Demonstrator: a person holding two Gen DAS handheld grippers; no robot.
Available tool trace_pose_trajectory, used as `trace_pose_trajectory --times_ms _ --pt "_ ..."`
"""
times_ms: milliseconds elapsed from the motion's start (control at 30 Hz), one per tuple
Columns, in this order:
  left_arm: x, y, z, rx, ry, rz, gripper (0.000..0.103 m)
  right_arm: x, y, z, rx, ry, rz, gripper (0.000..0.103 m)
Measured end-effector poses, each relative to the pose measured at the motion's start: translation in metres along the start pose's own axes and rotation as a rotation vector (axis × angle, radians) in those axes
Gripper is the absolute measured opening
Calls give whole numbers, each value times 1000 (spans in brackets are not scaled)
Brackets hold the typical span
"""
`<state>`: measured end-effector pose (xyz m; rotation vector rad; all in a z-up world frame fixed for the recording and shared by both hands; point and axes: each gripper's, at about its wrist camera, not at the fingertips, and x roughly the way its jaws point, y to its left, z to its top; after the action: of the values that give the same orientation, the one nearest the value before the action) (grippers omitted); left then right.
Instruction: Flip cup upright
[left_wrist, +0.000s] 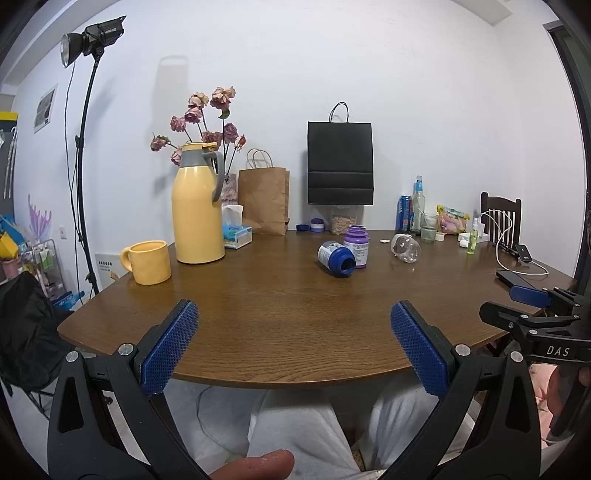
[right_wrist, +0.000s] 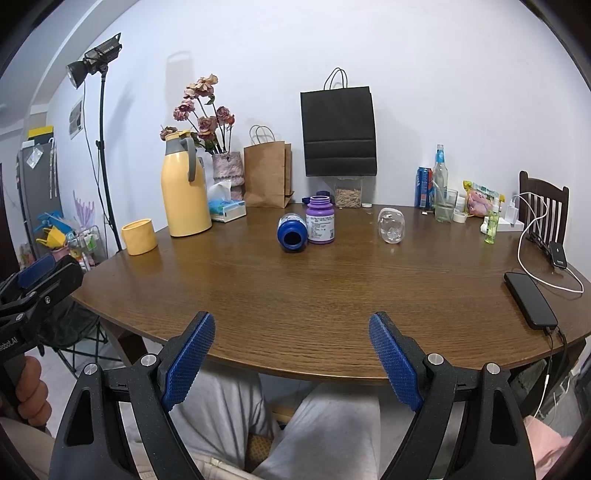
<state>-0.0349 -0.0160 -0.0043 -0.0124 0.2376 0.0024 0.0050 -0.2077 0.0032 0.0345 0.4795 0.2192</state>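
Note:
A clear glass cup (left_wrist: 405, 248) (right_wrist: 391, 225) lies on its side on the brown wooden table (left_wrist: 295, 314) (right_wrist: 295, 288), right of centre and toward the back. My left gripper (left_wrist: 294, 308) hovers open over the near table edge, with nothing between its blue pads. My right gripper (right_wrist: 291, 317) is open too, also at the near edge and empty. Both are well short of the cup. Each gripper shows at the margin of the other's view.
A blue bottle (right_wrist: 291, 234) lies on its side beside an upright purple bottle (right_wrist: 320, 219). A yellow mug (left_wrist: 147, 262) and yellow thermos jug (left_wrist: 197, 206) stand left. Paper bags, bottles and a drinking glass line the back. A phone (right_wrist: 530, 304) with its cable lies right.

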Motion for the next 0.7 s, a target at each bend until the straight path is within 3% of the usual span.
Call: trace_pose_trajectory --times_ms 700 --pt "0 0 -2 -2 2 1 103 1 -1 3 2 6 5 90"
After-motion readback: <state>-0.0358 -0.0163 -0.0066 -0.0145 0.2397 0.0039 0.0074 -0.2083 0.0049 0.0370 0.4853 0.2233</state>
